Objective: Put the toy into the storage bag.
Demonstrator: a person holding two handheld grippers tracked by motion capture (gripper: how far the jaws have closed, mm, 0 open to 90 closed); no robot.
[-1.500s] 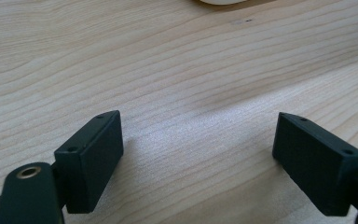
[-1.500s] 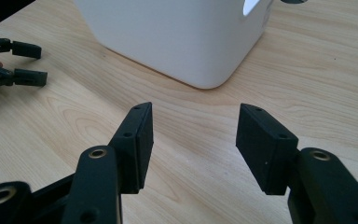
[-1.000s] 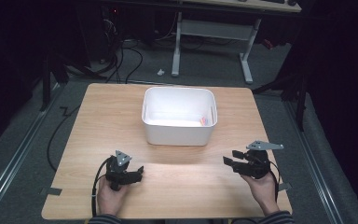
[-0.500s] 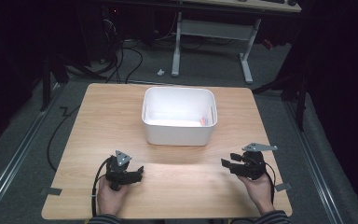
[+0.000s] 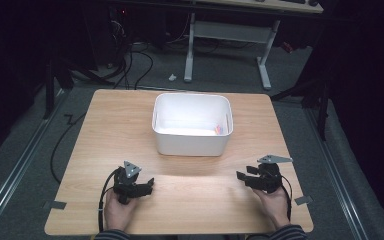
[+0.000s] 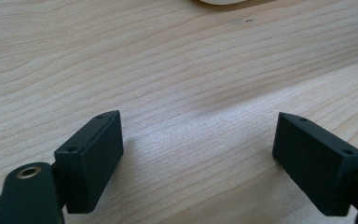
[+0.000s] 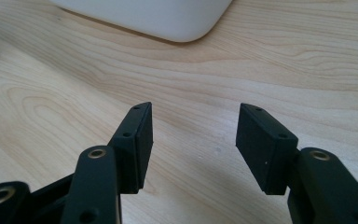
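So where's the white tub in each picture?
High view: the white tub sits mid-table, beyond both grippers.
Left gripper view: a sliver of its base at the top edge.
Right gripper view: its rounded corner at the top.
Shared landmark: the wooden table.

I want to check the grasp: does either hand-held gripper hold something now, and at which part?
Nothing is held. The left hand-held gripper and the right hand-held gripper both have open jaws with bare wooden table between them.

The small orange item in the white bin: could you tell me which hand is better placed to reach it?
Probably the right gripper: the orange item lies in the white bin's right corner, on that side.
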